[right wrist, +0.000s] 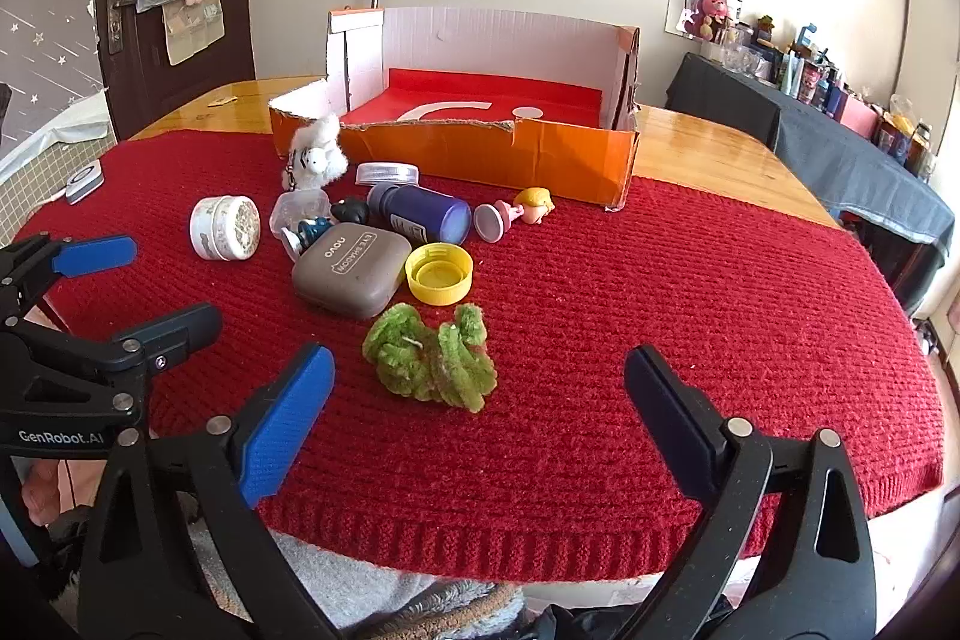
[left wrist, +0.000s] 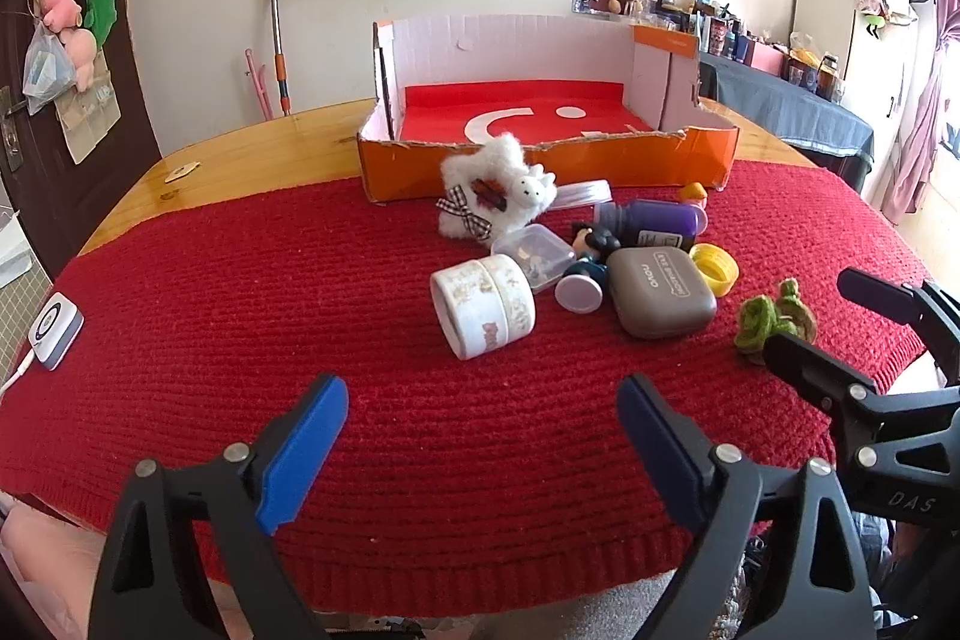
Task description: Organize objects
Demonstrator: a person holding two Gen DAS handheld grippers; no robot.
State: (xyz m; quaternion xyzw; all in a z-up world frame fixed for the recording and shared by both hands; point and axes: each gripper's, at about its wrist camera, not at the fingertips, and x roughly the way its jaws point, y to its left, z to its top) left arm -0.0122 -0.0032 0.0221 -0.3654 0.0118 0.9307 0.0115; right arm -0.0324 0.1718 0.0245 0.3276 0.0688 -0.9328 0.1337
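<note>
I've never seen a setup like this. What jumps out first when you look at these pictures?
A bright red knitted cloth covers most of the wooden table, with a jumble of small things at its middle: a grey case, a yellow cap and a fuzzy green tangle nearest the camera. Behind them stands an open orange cardboard box, and blue-padded grippers frame the foreground.

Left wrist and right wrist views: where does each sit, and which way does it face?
Left wrist: on the left gripper, angled down across the red knitted cloth toward the orange cardboard box; own open fingers show, right gripper at right edge.
Right wrist: on the right gripper, facing the green fuzzy toy; left gripper at left.
Shared: box, cloth, grey eyeshadow case.
</note>
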